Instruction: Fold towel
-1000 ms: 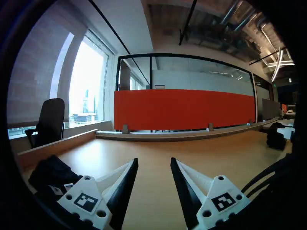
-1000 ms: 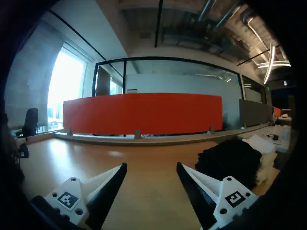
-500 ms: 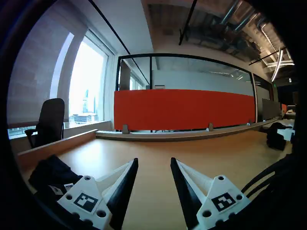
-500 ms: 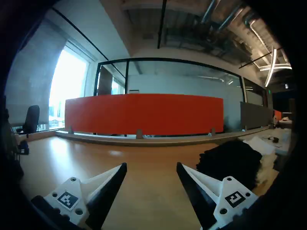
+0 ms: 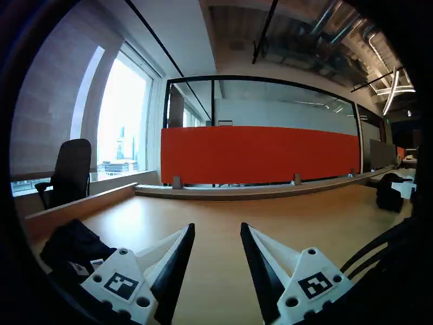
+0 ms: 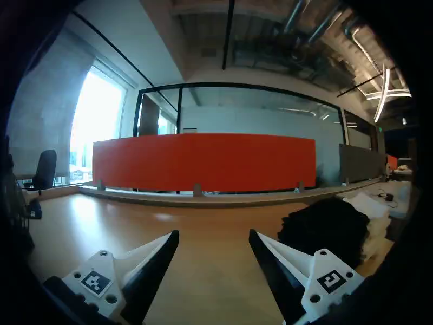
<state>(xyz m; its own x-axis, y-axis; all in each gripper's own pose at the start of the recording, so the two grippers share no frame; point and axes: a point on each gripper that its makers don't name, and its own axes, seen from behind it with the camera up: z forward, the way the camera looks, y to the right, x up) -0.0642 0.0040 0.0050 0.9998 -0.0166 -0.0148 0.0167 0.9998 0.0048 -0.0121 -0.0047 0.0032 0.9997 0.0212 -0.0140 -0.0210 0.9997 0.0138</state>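
Left gripper view: left gripper (image 5: pixel 216 226) has its fingers spread apart over the wooden table (image 5: pixel 216 208).
Right gripper view: right gripper (image 6: pixel 214 233) has its fingers likewise apart, above the table.
Markers: one black-and-white square code (image 5: pixel 120 285) on each finger base, two per gripper.
Writing: a small white tag (image 5: pixel 96 264) on the dark cloth (image 5: pixel 73 246) at lower left of the left gripper view; print too small to read.
Towel: black towel stack (image 6: pixel 325 230), folded and layered, on the table beyond the right gripper's right-hand finger, ungripped.
Beside it: white cloth (image 6: pixel 373 216), also stacked.
Count: one orange partition (image 5: pixel 260 154), one office chair (image 5: pixel 70 170).
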